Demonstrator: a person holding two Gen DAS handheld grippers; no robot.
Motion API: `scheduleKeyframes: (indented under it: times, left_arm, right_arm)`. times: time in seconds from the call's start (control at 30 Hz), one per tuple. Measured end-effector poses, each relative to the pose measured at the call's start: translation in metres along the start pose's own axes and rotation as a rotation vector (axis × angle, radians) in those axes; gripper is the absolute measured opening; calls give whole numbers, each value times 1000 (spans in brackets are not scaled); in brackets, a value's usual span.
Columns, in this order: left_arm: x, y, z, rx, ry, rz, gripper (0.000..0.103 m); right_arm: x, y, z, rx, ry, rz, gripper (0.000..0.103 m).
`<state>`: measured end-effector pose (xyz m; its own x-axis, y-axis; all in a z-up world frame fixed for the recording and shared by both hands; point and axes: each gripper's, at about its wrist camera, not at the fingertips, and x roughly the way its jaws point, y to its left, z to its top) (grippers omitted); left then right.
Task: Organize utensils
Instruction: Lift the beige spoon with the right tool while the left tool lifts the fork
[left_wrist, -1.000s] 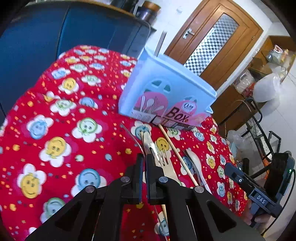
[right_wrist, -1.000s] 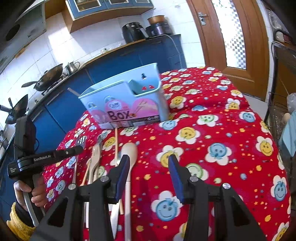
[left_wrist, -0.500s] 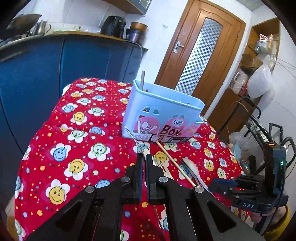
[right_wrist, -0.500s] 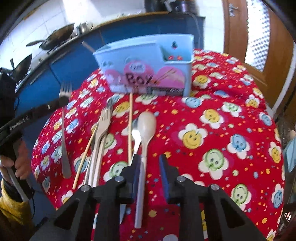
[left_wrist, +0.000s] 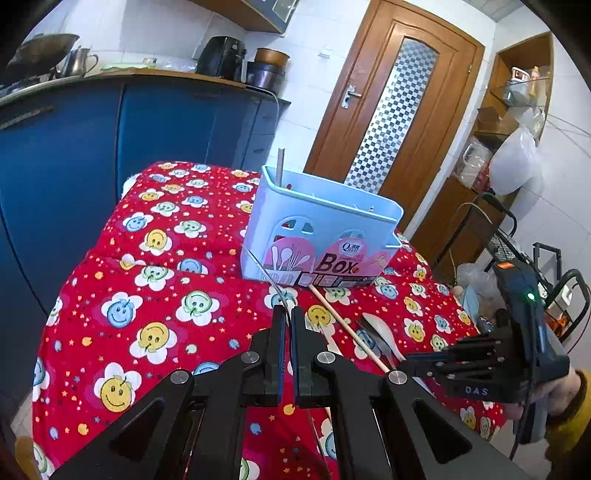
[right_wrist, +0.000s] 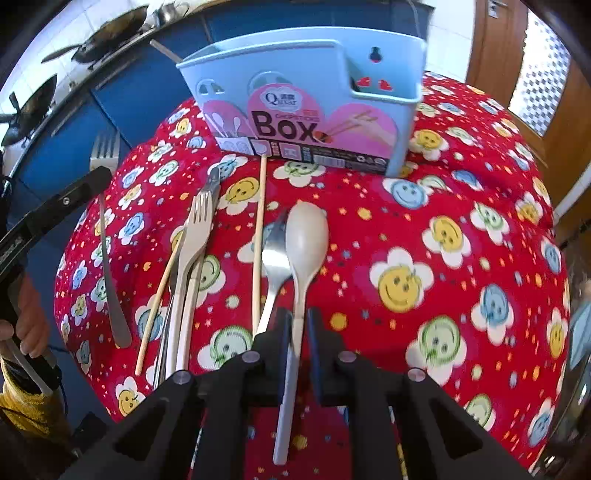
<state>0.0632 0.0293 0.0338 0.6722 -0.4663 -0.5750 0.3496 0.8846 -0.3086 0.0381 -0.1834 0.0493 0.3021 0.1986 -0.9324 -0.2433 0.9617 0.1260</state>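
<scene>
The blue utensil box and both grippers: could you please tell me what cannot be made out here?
- Contents of the blue utensil box: both views, its walls hide them; only one stick pokes out.
- Whether the right gripper touches the white spoon: right wrist view, too blurred.
- Handle of the metal fork in the left gripper: left wrist view, fingers hide it.

Blue utensil box (right_wrist: 306, 92) upright on cloth; spoons (right_wrist: 306, 236), forks (right_wrist: 197, 236), chopsticks (right_wrist: 258, 236) lying flat before it.
</scene>
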Motion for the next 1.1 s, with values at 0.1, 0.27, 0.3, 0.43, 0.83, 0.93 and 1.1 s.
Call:
scheduleKeyframes:
  times: [0.1, 0.27, 0.3, 0.43, 0.83, 0.93, 1.1]
  left_arm:
    - [-2, -4, 2, 10, -12, -7, 2]
    - [-12, -14, 5, 40, -56, -11, 2]
    - [-15, -17, 6, 47, -66, -14, 2]
    - [-23, -24, 11, 68, -95, -13, 2]
    - [-37, -40, 37, 81, -166, -17, 1]
    - [-41, -45, 48, 92, -193, -8, 1]
    - [-48, -59, 78, 148, -267, 18, 1]
  right_arm:
    - [4, 1, 9, -14, 26, -3, 12]
    - [4, 1, 10, -28, 14, -12, 8]
    - [3, 0, 8, -20, -1, -5, 8]
    - [-5, -9, -3, 37, -76, 43, 8]
    - [-66, -17, -27, 114, -461, 111, 8]
    - [-79, -21, -23, 123, -544, 120, 8]
    - [-96, -24, -19, 104, -656, 137, 8]
